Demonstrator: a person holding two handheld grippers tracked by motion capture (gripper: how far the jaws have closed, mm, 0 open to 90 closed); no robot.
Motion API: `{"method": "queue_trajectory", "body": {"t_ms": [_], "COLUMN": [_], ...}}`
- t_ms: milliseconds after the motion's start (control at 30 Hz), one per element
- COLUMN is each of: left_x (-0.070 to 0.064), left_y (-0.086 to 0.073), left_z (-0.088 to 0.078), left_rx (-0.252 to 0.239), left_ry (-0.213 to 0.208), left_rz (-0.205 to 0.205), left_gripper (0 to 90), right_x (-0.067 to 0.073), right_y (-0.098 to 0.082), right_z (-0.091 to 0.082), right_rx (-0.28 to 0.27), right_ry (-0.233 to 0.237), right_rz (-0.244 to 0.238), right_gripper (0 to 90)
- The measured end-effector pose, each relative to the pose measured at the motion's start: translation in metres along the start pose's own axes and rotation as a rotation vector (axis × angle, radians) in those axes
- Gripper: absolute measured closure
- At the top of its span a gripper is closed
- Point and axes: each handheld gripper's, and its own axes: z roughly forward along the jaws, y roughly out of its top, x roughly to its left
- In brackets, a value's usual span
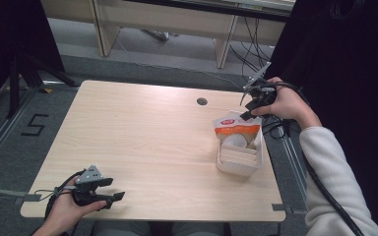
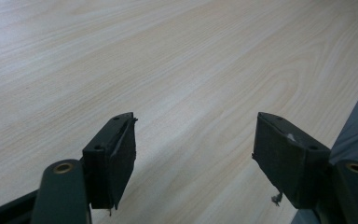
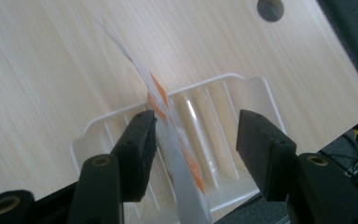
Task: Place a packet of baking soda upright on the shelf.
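Note:
A white and orange pouch (image 1: pixel 236 129) stands upright in the far end of a white slotted rack (image 1: pixel 238 164) at the table's right side. My right gripper (image 1: pixel 246 107) hovers just above the pouch's top edge. In the right gripper view the thin pouch (image 3: pixel 161 105) rises edge-on between the two jaws of my right gripper (image 3: pixel 196 121), close to the left one, and the jaws stand wide apart without pressing on it. Behind it is the rack's ribbed wall (image 3: pixel 223 93). My left gripper (image 1: pixel 112 189) rests at the table's near left corner, open and with nothing in it (image 2: pixel 196 126).
A round cable hole (image 1: pixel 202 101) sits in the light wooden tabletop (image 1: pixel 142 137) behind the rack. The rack is close to the table's right edge. Cables hang off the far right corner, and desk legs stand on the floor beyond.

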Motion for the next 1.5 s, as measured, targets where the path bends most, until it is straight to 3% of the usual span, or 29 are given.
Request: {"method": "queue_trajectory", "body": {"t_ms": [200,433,633,1000,1367,1500], "left_x": [0.0,0.0,0.0,0.0,-0.001,-0.001], "left_y": [0.0,0.0,0.0,0.0,0.0,0.0], "left_z": [0.0,0.0,0.0,0.0,-0.001,-0.001], "left_rx": [0.004,-0.003,-0.004,-0.004,-0.015,-0.015], "left_ry": [0.004,-0.003,-0.003,0.0,0.007,0.006], "left_rz": [0.003,-0.004,-0.002,-0.003,0.001,0.001], "left_gripper": [29.3,29.3,29.3,29.3,29.3,29.2], "right_x": [0.012,0.029,0.048,0.089,0.126,0.136], "right_y": [0.007,0.015,0.02,0.029,0.022,0.014], "right_z": [-0.007,-0.004,0.003,0.019,0.053,0.07], "right_rx": [-0.076,-0.16,-0.259,-0.262,-0.25,-0.252], "right_ry": [-0.05,-0.041,-0.032,-0.008,0.054,0.084], "right_rz": [-0.023,-0.019,-0.044,-0.18,-0.231,-0.217], "right_gripper": [47.3,47.2,47.2,46.7,45.7,45.6]}}
